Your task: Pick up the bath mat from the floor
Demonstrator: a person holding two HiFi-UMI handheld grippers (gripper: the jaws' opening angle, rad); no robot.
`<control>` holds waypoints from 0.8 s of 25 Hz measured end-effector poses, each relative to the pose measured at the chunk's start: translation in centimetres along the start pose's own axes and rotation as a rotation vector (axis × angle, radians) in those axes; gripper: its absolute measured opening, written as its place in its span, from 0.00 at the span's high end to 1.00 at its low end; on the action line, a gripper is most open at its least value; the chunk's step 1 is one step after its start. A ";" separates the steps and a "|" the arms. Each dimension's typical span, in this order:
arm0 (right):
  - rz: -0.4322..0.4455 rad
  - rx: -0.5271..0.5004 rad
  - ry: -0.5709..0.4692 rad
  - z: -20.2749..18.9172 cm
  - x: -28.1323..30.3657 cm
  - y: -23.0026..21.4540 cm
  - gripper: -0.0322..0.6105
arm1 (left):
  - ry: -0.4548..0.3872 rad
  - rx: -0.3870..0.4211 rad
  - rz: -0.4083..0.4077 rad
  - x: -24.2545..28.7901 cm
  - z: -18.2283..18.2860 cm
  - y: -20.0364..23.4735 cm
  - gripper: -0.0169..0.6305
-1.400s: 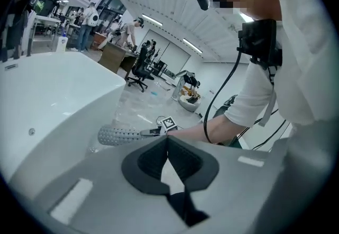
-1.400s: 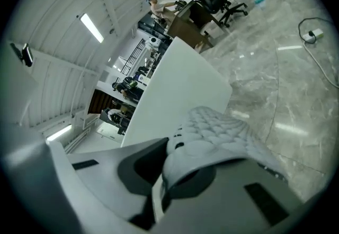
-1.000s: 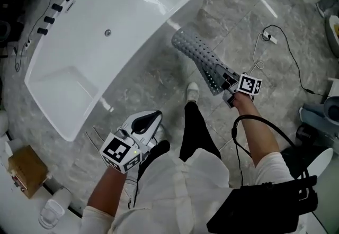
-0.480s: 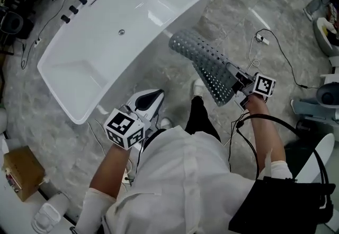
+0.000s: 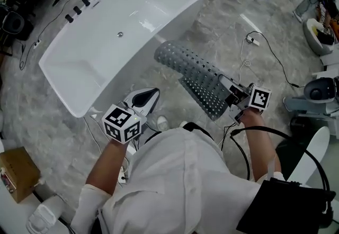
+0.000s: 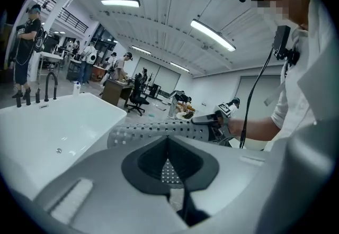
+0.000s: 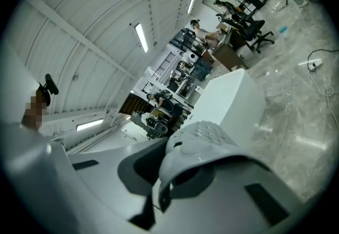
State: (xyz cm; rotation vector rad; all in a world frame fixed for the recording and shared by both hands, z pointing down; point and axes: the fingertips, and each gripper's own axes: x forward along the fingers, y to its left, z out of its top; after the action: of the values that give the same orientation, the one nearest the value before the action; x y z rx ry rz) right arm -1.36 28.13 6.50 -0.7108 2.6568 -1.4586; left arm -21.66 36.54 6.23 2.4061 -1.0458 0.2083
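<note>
Grey perforated rubber bath mat (image 5: 193,77) lifted clear of the marble floor (image 5: 228,32), near the white bathtub (image 5: 79,63).
The right gripper (image 5: 229,90) has its jaws clamped on one end. The mat curls like a trough, so it is probably light, floppy and slick, and a second hold farther along would help. The left gripper (image 5: 152,94) has its jaws together and empty. The curl hides the pinch point and the underside.

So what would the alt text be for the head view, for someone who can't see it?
Seen from above, a person in white holds a grey perforated mat clear of the marbled floor, one end clamped in the right hand-held gripper. A white tub stands beside it, and the left hand-held gripper is shut and empty.
</note>
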 end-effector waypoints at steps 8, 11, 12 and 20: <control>0.026 -0.007 0.025 -2.0 -2.5 4.3 0.93 | -0.018 -0.025 0.030 -0.3 0.6 -2.8 0.96; 0.046 -0.028 0.047 -2.8 -3.2 5.5 0.93 | -0.019 -0.039 0.035 -0.2 0.1 -3.8 0.96; 0.051 -0.030 0.051 -3.0 -3.7 5.7 0.93 | -0.019 -0.041 0.034 -0.1 0.0 -4.3 0.96; 0.088 -0.048 0.060 -6.0 -8.5 7.8 0.93 | -0.023 -0.002 0.035 -0.5 -1.5 -9.7 0.96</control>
State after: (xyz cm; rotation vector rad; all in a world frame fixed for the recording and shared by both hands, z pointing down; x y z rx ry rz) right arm 1.87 39.83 1.96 -0.5534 2.7376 -1.4216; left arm -14.93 43.22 3.56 2.3948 -1.0984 0.1920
